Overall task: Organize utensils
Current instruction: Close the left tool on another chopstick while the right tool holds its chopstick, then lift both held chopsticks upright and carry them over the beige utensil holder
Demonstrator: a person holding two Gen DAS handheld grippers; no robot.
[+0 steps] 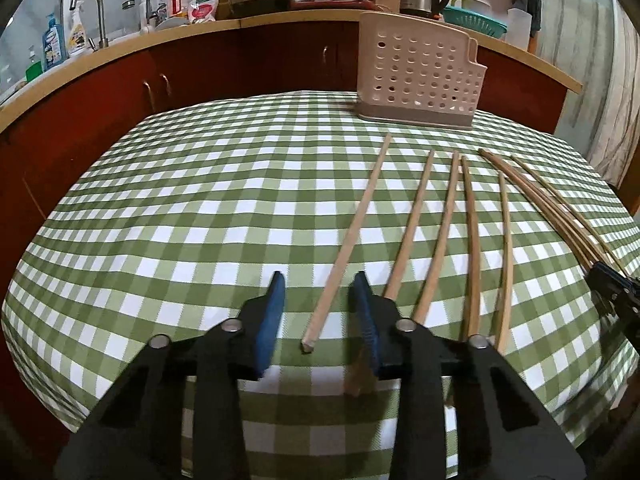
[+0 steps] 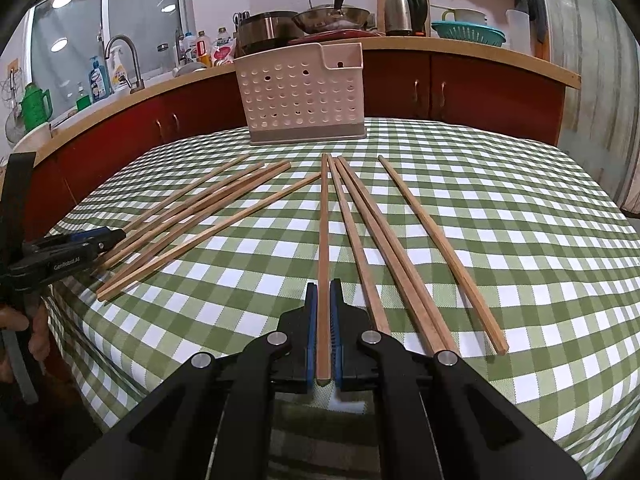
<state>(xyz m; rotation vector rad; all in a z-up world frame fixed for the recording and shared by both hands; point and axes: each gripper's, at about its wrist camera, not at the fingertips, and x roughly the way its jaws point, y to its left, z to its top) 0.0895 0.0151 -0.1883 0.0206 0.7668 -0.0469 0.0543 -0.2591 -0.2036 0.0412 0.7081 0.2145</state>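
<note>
Several wooden chopsticks lie fanned out on the green checked tablecloth (image 1: 200,200). My left gripper (image 1: 319,280) is open, its blue pads either side of the leftmost chopstick (image 1: 348,236) with a gap on both sides. More chopsticks (image 1: 444,232) lie to its right. In the right wrist view my right gripper (image 2: 324,288) is shut on one chopstick (image 2: 323,220) that points away toward the beige perforated utensil holder (image 2: 300,92). The holder (image 1: 416,72) stands upright at the table's far edge. The left gripper (image 2: 108,236) shows at the far left, by the left fan of chopsticks (image 2: 208,208).
Three loose chopsticks (image 2: 436,252) lie right of the held one. Behind the table runs a red-fronted counter (image 2: 460,56) with a kettle (image 2: 402,12), pans, a teal colander (image 2: 468,32), bottles and a sink tap (image 2: 124,56). The right gripper's tip (image 1: 608,280) shows at the right edge.
</note>
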